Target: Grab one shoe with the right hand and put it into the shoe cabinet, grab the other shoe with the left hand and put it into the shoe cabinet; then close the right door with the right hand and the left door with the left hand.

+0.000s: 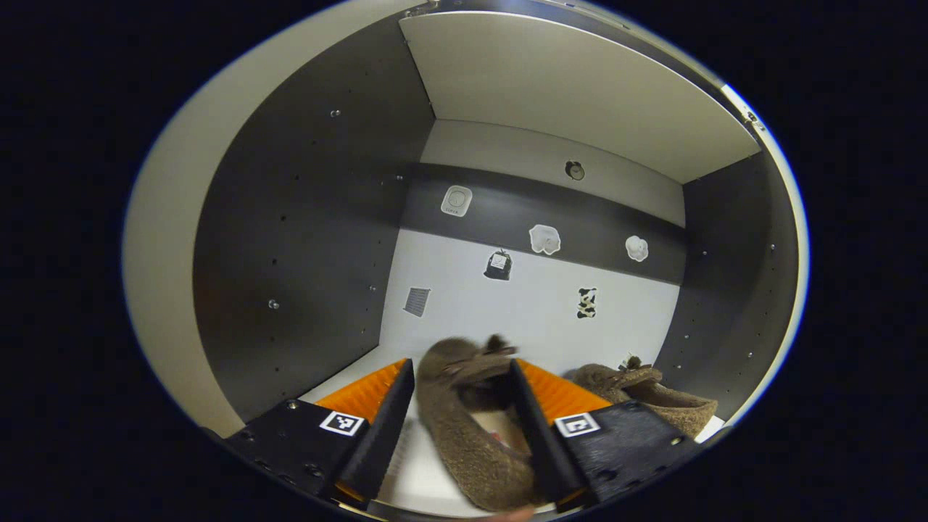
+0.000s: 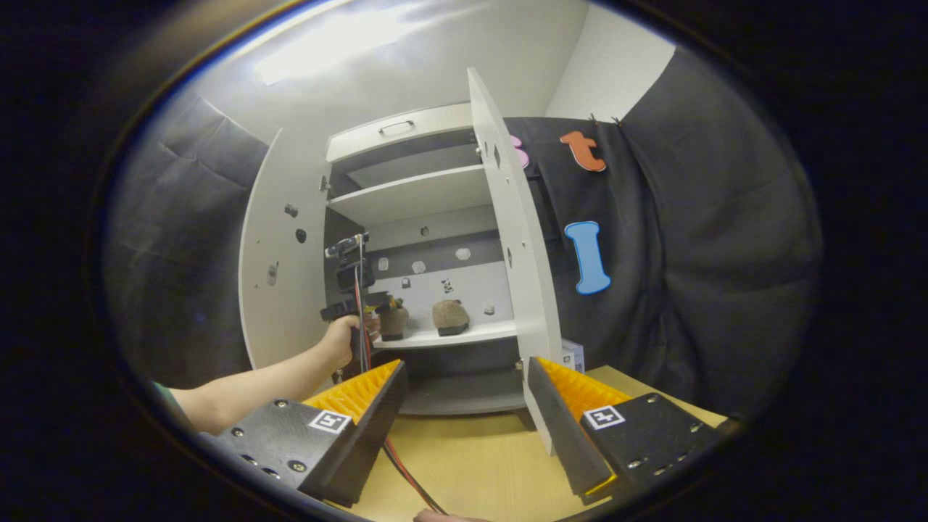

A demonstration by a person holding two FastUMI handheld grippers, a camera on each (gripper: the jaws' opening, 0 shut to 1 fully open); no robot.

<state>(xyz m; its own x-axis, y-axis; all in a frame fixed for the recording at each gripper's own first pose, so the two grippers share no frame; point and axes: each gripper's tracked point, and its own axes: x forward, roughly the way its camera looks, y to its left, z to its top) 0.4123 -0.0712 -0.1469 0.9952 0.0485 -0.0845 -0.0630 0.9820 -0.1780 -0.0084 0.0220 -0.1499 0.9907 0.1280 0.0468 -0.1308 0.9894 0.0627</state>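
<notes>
Left gripper (image 1: 460, 420): fingers spread, a brown shoe (image 1: 464, 428) lying between them on the shelf (image 1: 428, 478); whether they touch it, cannot tell.
Second shoe (image 1: 641, 391): just right of that gripper, on the same shelf.
Right gripper (image 2: 464, 413): fingers spread, holding nothing, above the counter (image 2: 478, 464).
Cabinet (image 2: 406, 196): ahead of the right gripper, left door (image 2: 279, 254) and right door (image 2: 515, 225) both open.
</notes>
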